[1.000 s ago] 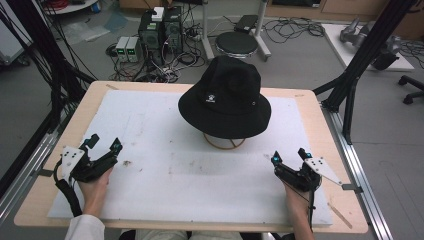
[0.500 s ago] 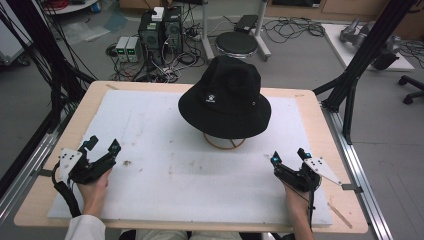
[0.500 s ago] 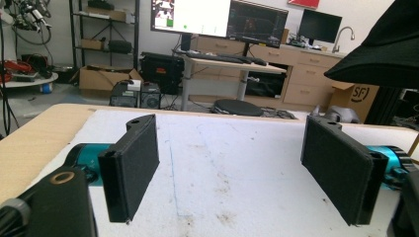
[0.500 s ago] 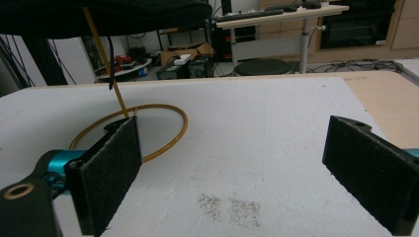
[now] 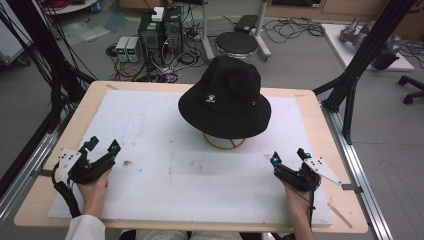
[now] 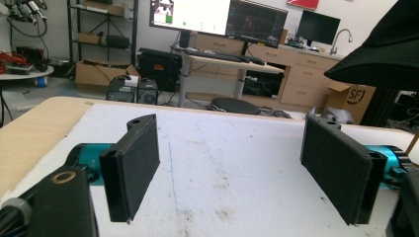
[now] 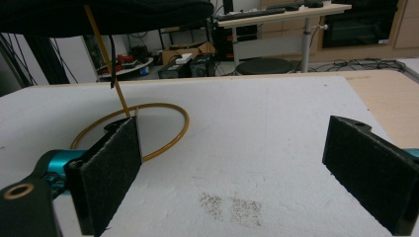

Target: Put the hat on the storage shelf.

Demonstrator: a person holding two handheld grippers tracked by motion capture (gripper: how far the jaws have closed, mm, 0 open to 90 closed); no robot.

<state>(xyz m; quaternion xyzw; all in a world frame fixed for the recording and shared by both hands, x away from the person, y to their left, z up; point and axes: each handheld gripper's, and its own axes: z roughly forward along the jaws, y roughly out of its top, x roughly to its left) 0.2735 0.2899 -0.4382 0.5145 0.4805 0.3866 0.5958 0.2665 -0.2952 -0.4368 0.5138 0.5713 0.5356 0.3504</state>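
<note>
From the high view, a black bucket hat (image 5: 225, 100) sits on a thin gold wire stand (image 5: 224, 142) near the middle of the far half of the white mat (image 5: 165, 170). Your left gripper (image 5: 102, 146) rests at the near left edge of the mat, and your right gripper (image 5: 288, 156) at the near right. The hat lies ahead of both and inward: up and to the right of your left gripper, up and to the left of your right. Your right gripper looks the nearer one. The hat is round, with no clear long axis; its brim hangs free above the mat. Both grippers are well apart from it, jaws spread and empty.

In the left gripper view, the two black pads (image 6: 131, 165) stand wide open with bare mat between them. The hat's brim (image 6: 380, 47) shows at the upper right, so it lies off to that side.

In the right gripper view, the pads (image 7: 106, 173) are spread wide, holding nothing. The stand's gold ring (image 7: 148, 126) lies ahead and left, and the brim (image 7: 104, 15) hangs above.

Compared with a second ago, nothing has visibly moved: hat and both grippers sit where they did.
</note>
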